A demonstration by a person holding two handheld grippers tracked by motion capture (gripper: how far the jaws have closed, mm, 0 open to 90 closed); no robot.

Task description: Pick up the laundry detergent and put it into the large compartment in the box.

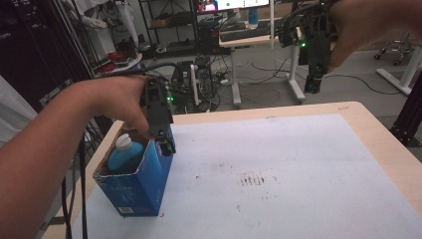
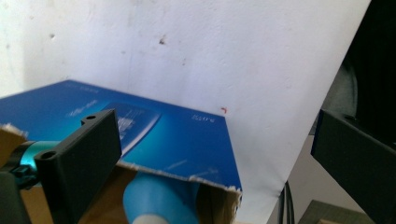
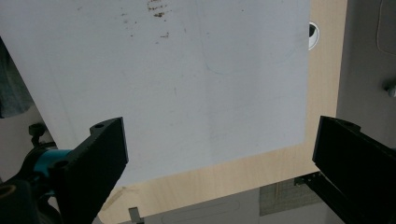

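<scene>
So the blue box (image 1: 137, 181) sits at the near left corner of the white mat (image 1: 298, 164), top torn open, and there's a blue bottle (image 1: 124, 155) with a white cap standing inside it. From the high view you only get the bottle's shoulder and cap; the rest is sunk behind the cardboard wall.

The left gripper (image 1: 167, 145) hangs right over the box's far right corner, pointing down. Its jaws are spread wide with nothing pinched between them. In the left gripper view (image 2: 215, 154) one jaw sits over the open box and the other is way off to the side past the mat's edge, so the box's blue side panel and torn rim lie between them without either jaw pressing on it. Can't really tell from the high view whether the lower tip is touching the rim or just hovering beside it, since the hand covers most of the gripper body. The bottle there is cut off at the bottom of the frame, just a blue curve and a bit of white.

The right gripper (image 1: 314, 84) is up high at the back, well apart from the box, half lost against the dark clutter behind the table (image 1: 383, 144). Its own view (image 3: 219, 158) looks down at bare mat and wood edge, jaws spread wide, empty.
</scene>
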